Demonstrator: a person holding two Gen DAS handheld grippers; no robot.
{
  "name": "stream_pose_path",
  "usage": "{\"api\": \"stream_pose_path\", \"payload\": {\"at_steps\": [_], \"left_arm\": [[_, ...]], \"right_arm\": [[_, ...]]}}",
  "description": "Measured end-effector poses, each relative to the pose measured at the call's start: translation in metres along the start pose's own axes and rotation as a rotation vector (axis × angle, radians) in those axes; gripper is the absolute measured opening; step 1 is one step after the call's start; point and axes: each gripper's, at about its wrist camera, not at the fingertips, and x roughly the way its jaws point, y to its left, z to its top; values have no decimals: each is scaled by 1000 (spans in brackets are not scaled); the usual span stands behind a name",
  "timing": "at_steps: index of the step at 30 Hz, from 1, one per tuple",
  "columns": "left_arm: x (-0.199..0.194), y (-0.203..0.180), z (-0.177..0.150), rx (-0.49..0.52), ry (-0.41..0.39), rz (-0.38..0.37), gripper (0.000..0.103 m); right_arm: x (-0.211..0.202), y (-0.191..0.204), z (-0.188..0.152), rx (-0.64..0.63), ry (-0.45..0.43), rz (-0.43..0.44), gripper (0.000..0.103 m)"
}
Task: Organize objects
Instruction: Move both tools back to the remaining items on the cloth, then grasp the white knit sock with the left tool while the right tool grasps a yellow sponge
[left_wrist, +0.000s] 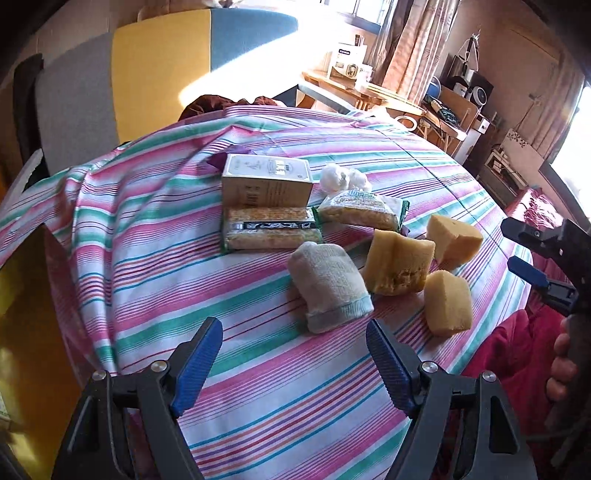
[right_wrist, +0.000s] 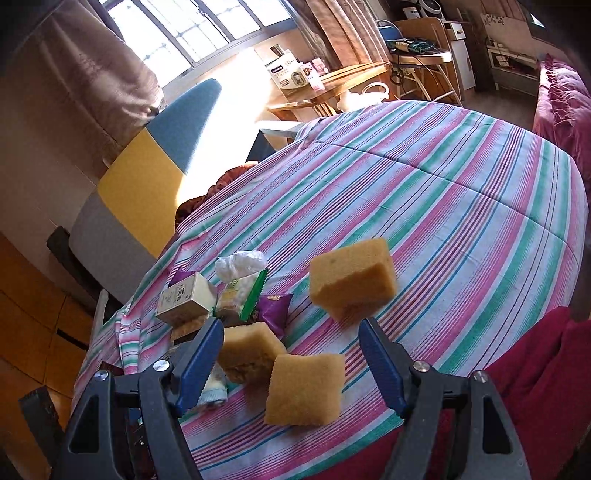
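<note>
Striped cloth (left_wrist: 155, 236) covers the surface; all items lie on it, loosely clustered. Landmark: the box (left_wrist: 266, 181). Directly before the box lies a cracker pack (left_wrist: 269, 229); a second pack (left_wrist: 360, 210) and white wads (left_wrist: 341, 177) sit to its right. Nearer than the packs lies a rolled sock (left_wrist: 328, 288). Three sponges (left_wrist: 400, 267) lie scattered right of the sock, apart from one another. Left gripper (left_wrist: 293, 363): jaws spread, nothing between. Right gripper (right_wrist: 290, 363): jaws spread around one sponge (right_wrist: 304, 389), pads not touching. Judgement: box and pack look aligned; sponges and sock remain unsorted.
</note>
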Motion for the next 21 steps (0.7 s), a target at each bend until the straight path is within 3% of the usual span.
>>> {"api": "stream_pose_path", "payload": {"at_steps": [13,15,17,21], "left_arm": [[79,-15,36,-30,91,15,79],[81,-11,31,-52,86,-44,65],[74,-12,23,-42,60,-62,57],[59,-7,8,-31,31,-54,55]], "right_arm": [[8,2,-2,2,40,40,77],[8,1,-2,5,43,40,77],[10,1,-2,7,50,42,77],[14,2,-2,3,66,32,77]]}}
